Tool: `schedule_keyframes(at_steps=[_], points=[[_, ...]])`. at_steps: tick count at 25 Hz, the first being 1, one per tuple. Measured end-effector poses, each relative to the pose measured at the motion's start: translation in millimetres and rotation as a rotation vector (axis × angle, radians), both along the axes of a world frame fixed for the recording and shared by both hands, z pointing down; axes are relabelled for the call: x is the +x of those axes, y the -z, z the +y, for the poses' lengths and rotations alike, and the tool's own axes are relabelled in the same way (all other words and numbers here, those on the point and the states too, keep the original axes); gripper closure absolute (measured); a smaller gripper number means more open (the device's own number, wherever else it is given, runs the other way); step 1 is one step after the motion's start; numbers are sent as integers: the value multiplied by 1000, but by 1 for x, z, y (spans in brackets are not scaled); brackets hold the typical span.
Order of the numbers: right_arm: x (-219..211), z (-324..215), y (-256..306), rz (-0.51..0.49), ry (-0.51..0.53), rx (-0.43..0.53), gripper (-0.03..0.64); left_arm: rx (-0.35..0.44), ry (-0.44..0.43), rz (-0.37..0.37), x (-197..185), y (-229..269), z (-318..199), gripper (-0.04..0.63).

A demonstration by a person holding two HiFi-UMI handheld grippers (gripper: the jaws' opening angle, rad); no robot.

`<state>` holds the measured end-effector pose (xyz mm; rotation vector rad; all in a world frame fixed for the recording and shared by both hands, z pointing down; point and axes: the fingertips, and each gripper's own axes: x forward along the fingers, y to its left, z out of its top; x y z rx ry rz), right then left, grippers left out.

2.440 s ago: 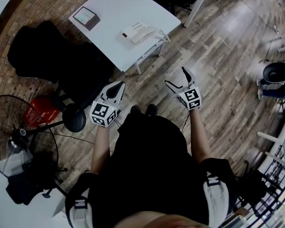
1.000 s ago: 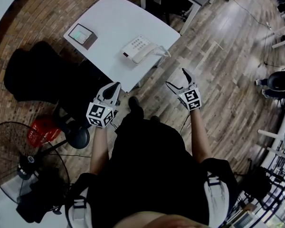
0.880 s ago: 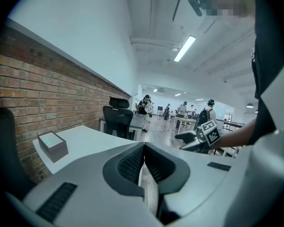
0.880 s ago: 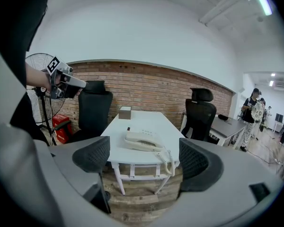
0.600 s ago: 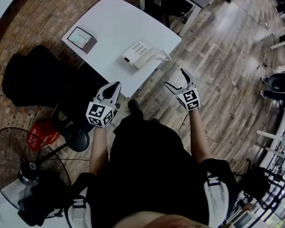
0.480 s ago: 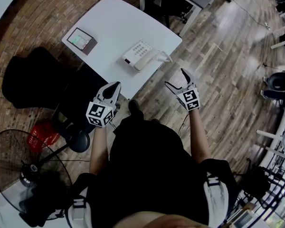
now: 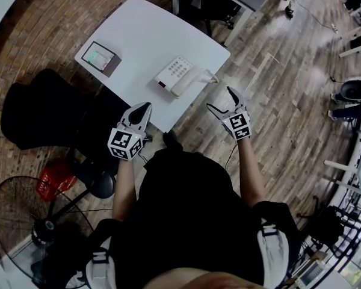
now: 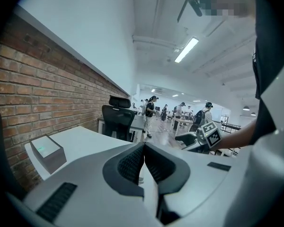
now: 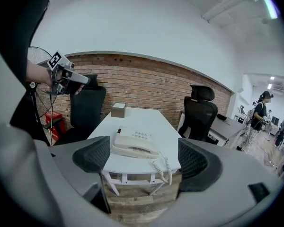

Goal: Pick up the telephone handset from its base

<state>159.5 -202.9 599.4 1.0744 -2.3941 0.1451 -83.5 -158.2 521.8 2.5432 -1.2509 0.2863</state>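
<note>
Handset (image 7: 187, 83) on base (image 7: 172, 72) by tabletop (image 7: 145, 32) near edge, box (image 7: 97, 58) at left edge; right gripper (image 7: 219, 99) wide, left gripper (image 7: 144, 107) closed, both empty.

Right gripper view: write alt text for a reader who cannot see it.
The right gripper holds its jaws wide apart and empty, framing a cream telephone whose handset rests on its base near the front edge of a white table. A small box sits farther back, before a brick wall.

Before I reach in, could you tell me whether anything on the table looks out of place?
Nothing looks damaged or spilled. The only oddity: the telephone sits near the edge of the table, and its coiled cord dangles over the side.
</note>
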Motion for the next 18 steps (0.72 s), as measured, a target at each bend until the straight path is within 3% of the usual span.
schedule_keyframes(at_steps=[18], points=[[-42,-34,-6,35,1,6,176,16,3,-2,-50,1,-34,577]])
